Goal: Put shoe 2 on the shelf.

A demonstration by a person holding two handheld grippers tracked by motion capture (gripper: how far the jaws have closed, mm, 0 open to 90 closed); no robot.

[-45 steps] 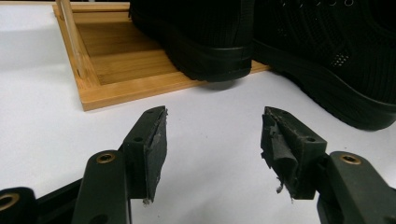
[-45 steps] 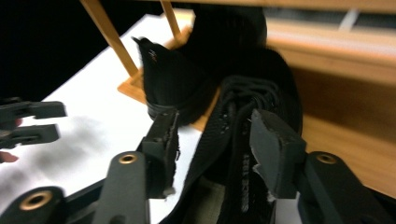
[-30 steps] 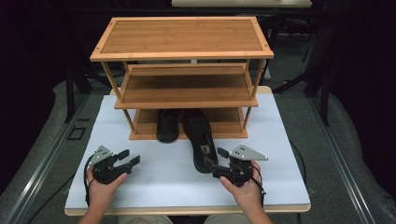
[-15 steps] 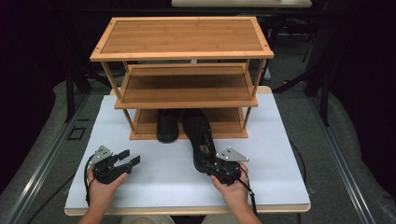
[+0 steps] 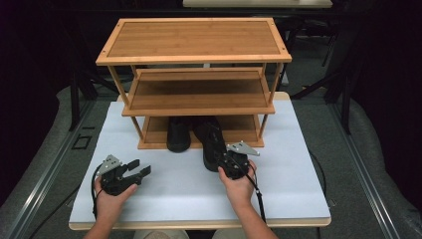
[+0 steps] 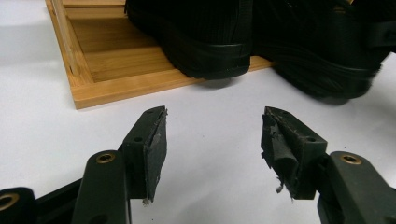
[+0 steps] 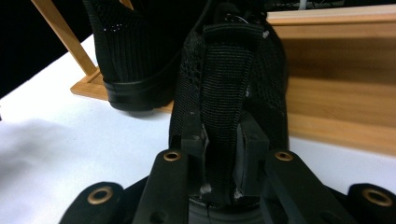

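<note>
The right tool (image 7: 219, 161) has just been closing and now pinches the heel strap (image 7: 224, 93) of the black shoe (image 5: 213, 144), which lies directly ahead of it, half out of the rack's bottom shelf (image 5: 154, 130). The left tool (image 6: 212, 140) gapes wide, empty, on the counter (image 5: 174, 194).

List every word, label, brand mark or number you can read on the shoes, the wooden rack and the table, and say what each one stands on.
None: no readable text anywhere.
Two black shoes: plain fabric, no legible brand or label.
Wooden rack: bare boards, no lettering.
White table: unmarked.
Heel strap between the right claw pads: blank webbing.
</note>
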